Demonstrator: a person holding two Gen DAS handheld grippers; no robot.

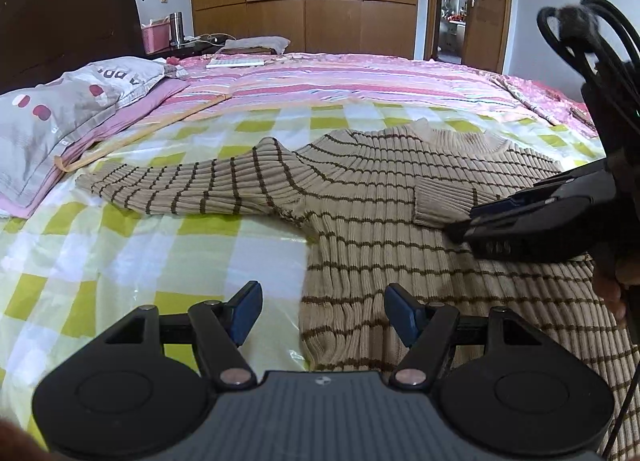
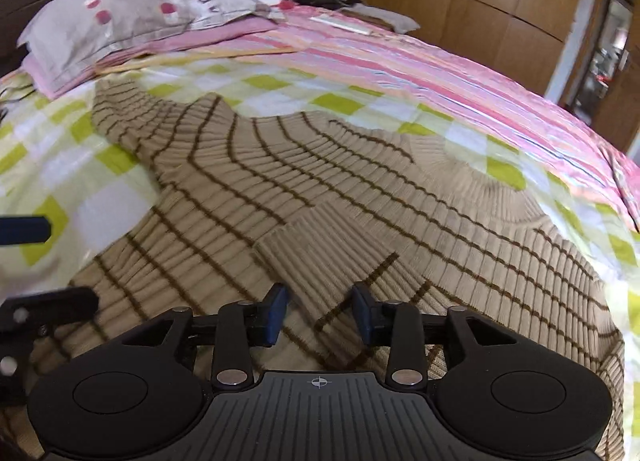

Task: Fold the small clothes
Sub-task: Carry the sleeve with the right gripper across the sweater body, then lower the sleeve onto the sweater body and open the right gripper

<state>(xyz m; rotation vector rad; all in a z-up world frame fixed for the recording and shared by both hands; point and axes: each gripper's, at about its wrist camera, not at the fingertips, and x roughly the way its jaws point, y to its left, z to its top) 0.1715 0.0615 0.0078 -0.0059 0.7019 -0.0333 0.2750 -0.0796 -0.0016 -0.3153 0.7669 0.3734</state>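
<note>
The striped sweater (image 1: 360,197) lies flat on the bed (image 1: 120,245) ahead of both fingers, one sleeve (image 2: 332,257) folded across its chest. The left gripper (image 1: 322,311) gapes wide at the side edge; the right gripper (image 2: 320,311) hovers half-spread over the cuff — empty, likely just letting go.

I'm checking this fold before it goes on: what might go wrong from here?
The folded sleeve lies loose across the sweater; the open right gripper beside it may drag it askew. The other sleeve is spread out; the open left gripper at the hem may pull the body crooked.
</note>
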